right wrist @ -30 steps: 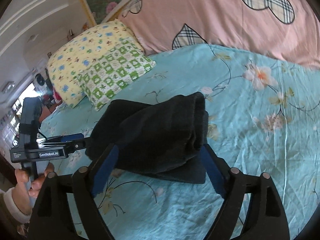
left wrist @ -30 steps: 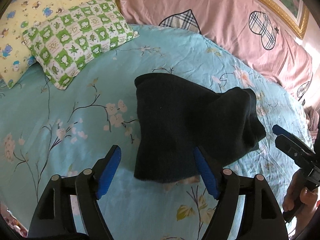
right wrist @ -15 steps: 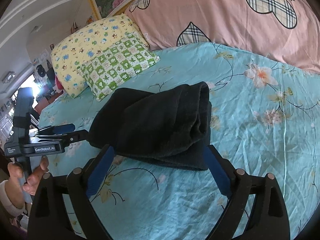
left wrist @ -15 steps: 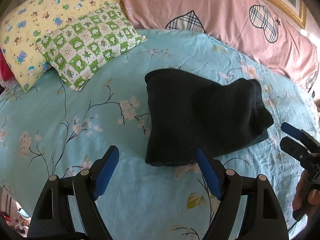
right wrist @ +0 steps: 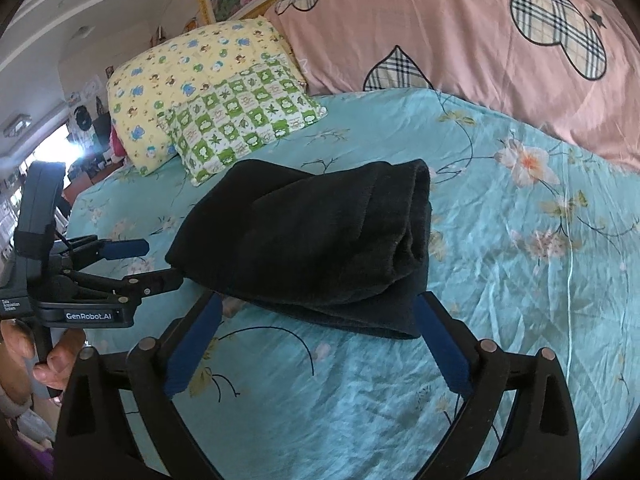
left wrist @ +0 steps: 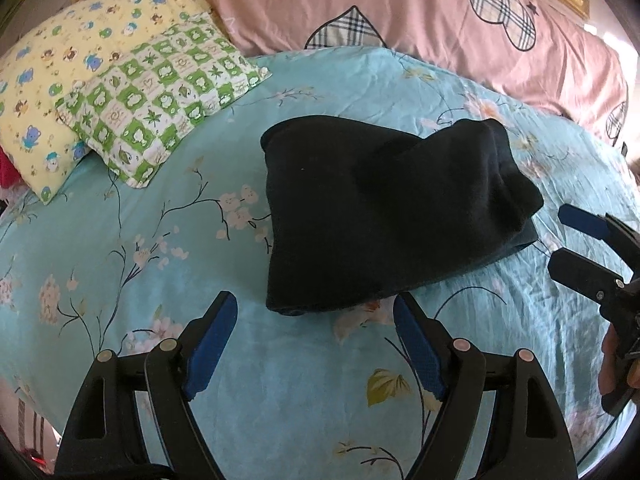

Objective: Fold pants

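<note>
I've got the black pants (left wrist: 384, 208) lying in a thick folded bundle mid-bed (left wrist: 160, 248), at twelve o'clock from my left gripper (left wrist: 314, 330), whose fingers are spread wide and empty. Right gripper (right wrist: 316, 330) is equally agape, holding nothing. The fold looks finished, though its far edge is hard to judge.

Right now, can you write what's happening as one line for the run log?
task: fold pants | folded black fleece pants on teal floral bedsheet | left tongs open, empty | right tongs open, empty | neither touching pants
</note>
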The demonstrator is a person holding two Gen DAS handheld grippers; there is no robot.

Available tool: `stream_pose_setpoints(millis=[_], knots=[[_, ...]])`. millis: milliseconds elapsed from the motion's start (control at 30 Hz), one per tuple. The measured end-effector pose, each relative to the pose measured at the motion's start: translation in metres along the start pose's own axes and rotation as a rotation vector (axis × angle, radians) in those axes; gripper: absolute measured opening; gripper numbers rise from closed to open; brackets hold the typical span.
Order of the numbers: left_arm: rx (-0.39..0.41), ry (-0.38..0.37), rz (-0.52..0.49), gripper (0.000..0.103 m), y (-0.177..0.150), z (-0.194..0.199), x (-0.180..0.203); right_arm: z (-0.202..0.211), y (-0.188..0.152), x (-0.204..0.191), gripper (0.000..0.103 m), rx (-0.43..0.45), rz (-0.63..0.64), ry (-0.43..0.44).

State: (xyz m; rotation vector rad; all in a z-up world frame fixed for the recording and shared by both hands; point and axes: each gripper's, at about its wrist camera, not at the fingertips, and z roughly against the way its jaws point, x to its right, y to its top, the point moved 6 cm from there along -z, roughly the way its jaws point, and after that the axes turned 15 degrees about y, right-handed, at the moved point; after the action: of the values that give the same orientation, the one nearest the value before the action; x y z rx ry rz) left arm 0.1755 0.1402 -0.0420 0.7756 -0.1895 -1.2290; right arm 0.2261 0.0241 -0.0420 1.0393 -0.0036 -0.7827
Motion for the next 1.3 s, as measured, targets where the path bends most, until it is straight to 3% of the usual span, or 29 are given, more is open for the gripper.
stream_pose_setpoints(millis=[1300], knots=[[0.051,0.000,-0.021,0.082,0.007,0.000,0.002,-0.015,0.008,-0.005,0.097,-0.002,0.048,0.017]])
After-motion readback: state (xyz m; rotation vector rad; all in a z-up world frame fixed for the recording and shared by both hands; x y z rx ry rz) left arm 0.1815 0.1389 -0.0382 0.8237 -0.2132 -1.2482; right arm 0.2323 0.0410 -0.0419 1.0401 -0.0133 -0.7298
